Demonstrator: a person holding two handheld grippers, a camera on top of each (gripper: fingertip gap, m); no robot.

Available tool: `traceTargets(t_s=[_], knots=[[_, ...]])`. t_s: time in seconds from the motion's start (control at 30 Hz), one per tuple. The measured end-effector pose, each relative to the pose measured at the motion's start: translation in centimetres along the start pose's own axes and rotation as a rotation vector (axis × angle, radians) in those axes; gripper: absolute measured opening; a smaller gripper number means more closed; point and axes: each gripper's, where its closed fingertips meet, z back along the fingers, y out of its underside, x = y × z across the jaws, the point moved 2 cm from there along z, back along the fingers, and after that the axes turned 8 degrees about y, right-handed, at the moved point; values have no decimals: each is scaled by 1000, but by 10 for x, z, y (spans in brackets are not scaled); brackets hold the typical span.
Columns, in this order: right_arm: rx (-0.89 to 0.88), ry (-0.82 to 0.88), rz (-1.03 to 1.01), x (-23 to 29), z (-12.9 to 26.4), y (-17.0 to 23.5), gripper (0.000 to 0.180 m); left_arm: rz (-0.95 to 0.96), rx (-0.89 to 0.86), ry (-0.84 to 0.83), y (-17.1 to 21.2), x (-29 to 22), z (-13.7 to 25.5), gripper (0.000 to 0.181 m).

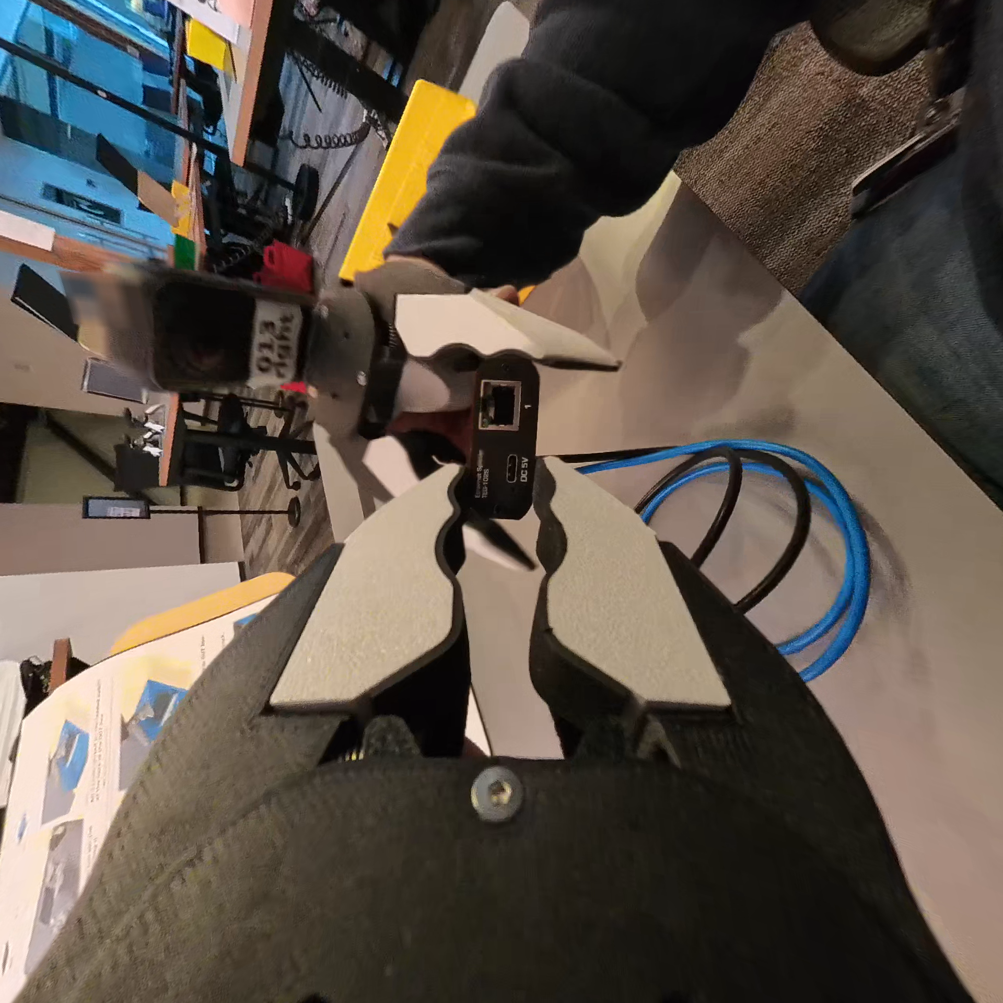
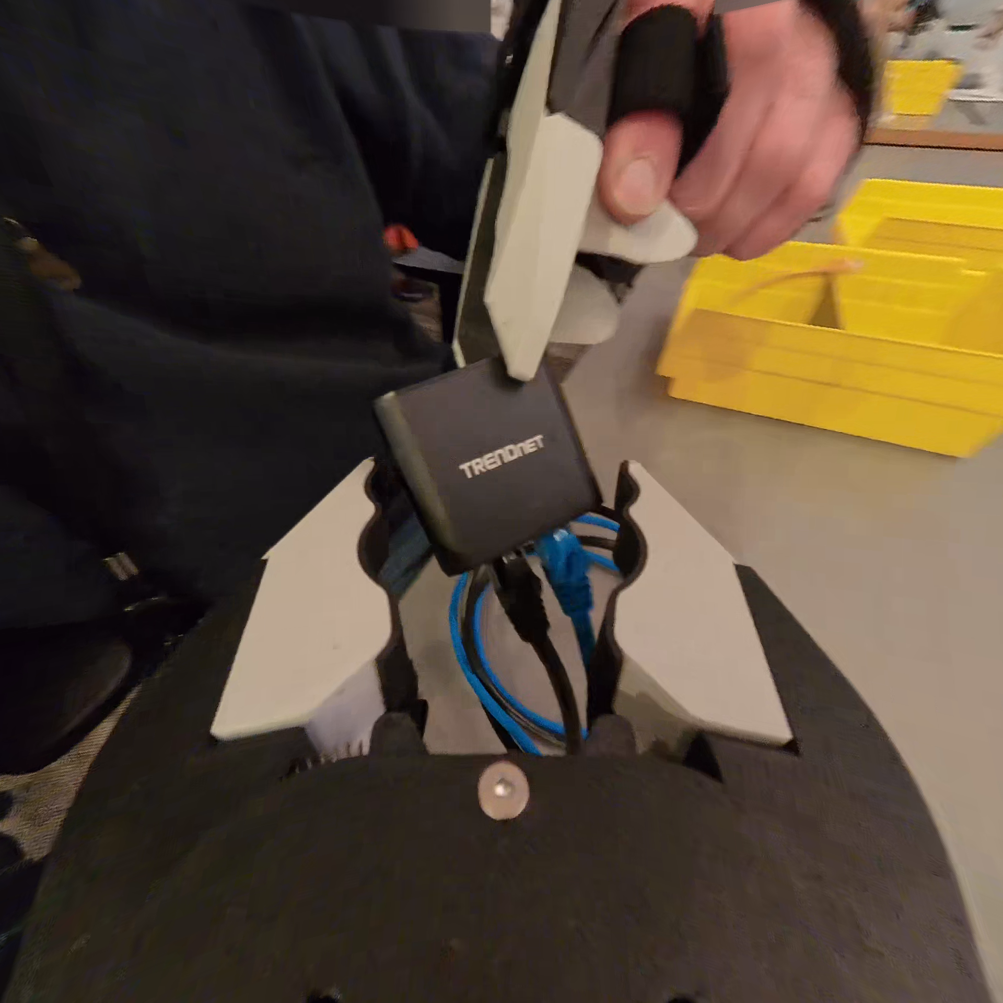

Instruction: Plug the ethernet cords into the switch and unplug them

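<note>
The table point(image 2: 814, 543) fills the right half of the right wrist view, grey and bare, with yellow bins point(image 2: 846, 353) at its upper right. A person's dark sleeve point(image 1: 543, 163) crosses the top of the left wrist view, and a bare hand point(image 2: 760, 135) grips a handle at the top of the right wrist view.

The left gripper point(image 1: 496, 488) sits at the centre of its own view, its fingers clamped on the narrow sides of the switch point(image 1: 502, 434). The right gripper point(image 2: 499, 477) has its fingers well apart, straddling the switch's lower end without visibly touching it.

The switch, a small black box, is held off the table at the middle of both views. Two cords, one blue point(image 2: 570, 570) and one black point(image 2: 521, 597), are plugged into its lower edge in the right wrist view; their slack lies coiled on the table at the right of the left wrist view. The end facing the left camera shows one empty network port and a smaller power socket.

So the plugging half looks at least partly done, and unplugging seems to lie ahead; the open right gripper is placed close to the plugs.

The switch carries a pale brand mark on its broad face and small white print beside its ports. A sticker with writing sits on the right gripper's camera, at left in the left wrist view.
</note>
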Motion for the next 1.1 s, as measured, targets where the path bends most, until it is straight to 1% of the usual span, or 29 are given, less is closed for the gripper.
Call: traceTargets(t_s=[0.03, 0.07, 0.1, 0.13, 0.17, 0.2, 0.23, 0.3, 0.43, 0.5, 0.53, 0.57, 0.6, 0.63, 0.67, 0.73, 0.77, 0.87, 0.9, 0.93, 1.0, 1.1], knots=[[29, -39, -24, 3, -7, 8, 84, -5, -5, -4, 1, 0, 2, 23], [75, -57, -30, 4, -13, 18, 79, -3, -13, -2, 1, 0, 3, 22], [62, -73, -26, 5, -17, 20, 60, 1, -18, 1, 2, -1, 4, 22], [8, -83, -33, 5, -17, 16, 55, 4, -16, -6, 3, -1, 5, 23], [-33, -83, -56, 5, -16, 13, 53, 12, -15, -21, 6, -1, 6, 23], [-27, -78, -73, 4, -17, 14, 53, 22, -14, -22, 8, -2, 6, 22], [-3, -47, -56, 2, -18, 18, 52, 24, -13, -23, 11, -4, 5, 23], [48, 22, -66, -6, -19, 23, 51, 34, 10, -37, 20, -6, 4, 31], [270, 240, -108, -26, -14, 41, 49, 107, 98, -60, 47, -8, -2, 49], [397, 352, -126, -35, -10, 52, 49, 141, 131, -80, 53, -9, -6, 58], [428, 369, -133, -34, -10, 53, 49, 140, 144, -85, 53, -11, -11, 60], [444, 377, -139, -33, -13, 53, 50, 120, 176, -98, 54, -13, -16, 56], [466, 389, -155, -33, -15, 53, 49, 85, 228, -97, 56, -17, -24, 46], [490, 394, -156, -31, -17, 54, 49, 41, 268, -107, 58, -20, -29, 41], [509, 387, -151, -28, -18, 56, 50, -9, 281, -131, 57, -20, -31, 36], [468, 366, -170, -25, -17, 55, 47, -20, 264, -170, 55, -18, -30, 25], [436, 353, -172, -24, -15, 53, 47, -16, 237, -174, 53, -18, -30, 25], [343, 336, -184, -24, -13, 39, 78, -118, 259, -201, 55, -23, -33, 25], [332, 331, -179, -24, -13, 37, 83, -120, 234, -200, 53, -25, -35, 25], [348, 332, -166, -25, -14, 38, 81, -129, 220, -210, 50, -25, -36, 25], [328, 284, -139, -21, -21, 34, 68, -181, 227, -225, 48, -25, -38, 24], [370, 286, -116, -23, -24, 38, 65, -196, 221, -222, 50, -26, -40, 24]])
